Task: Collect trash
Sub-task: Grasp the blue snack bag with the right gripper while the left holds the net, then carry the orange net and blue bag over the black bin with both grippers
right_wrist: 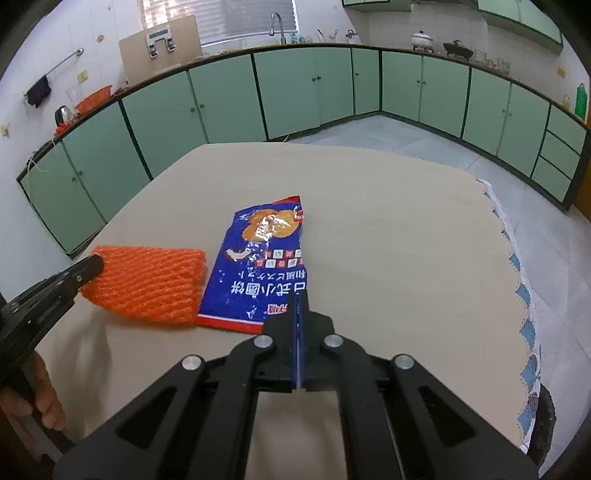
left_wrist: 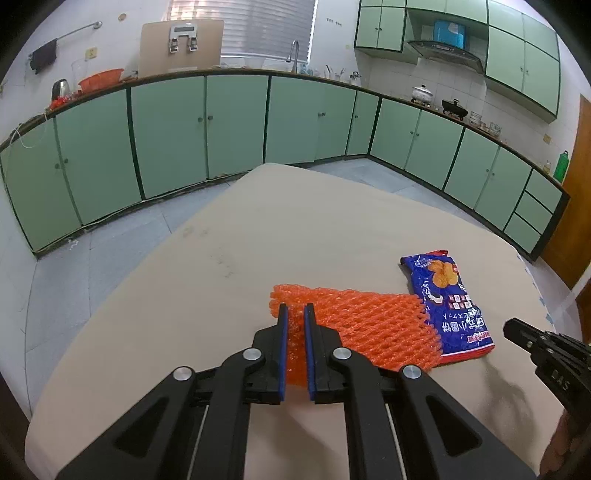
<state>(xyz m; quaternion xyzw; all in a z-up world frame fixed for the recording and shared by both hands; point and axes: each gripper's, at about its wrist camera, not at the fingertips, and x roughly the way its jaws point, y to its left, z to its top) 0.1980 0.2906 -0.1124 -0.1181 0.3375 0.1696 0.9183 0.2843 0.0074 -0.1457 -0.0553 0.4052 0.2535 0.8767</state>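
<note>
Clamping the orange foam fruit net [left_wrist: 354, 332] at its left end, my left gripper [left_wrist: 295, 325] sits lower centre of frame; my right gripper [right_wrist: 300, 306] pinches the blue snack wrapper [right_wrist: 258, 269], whose long axis runs up-frame, touching the net's right side on the beige table [left_wrist: 258, 229].

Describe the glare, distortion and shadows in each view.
Left wrist: fisheye bends the cabinets into an arc; bright window blinds wash out. Right wrist: glare on the blue snack wrapper; soft shadow beside the orange foam net on the table.
</note>
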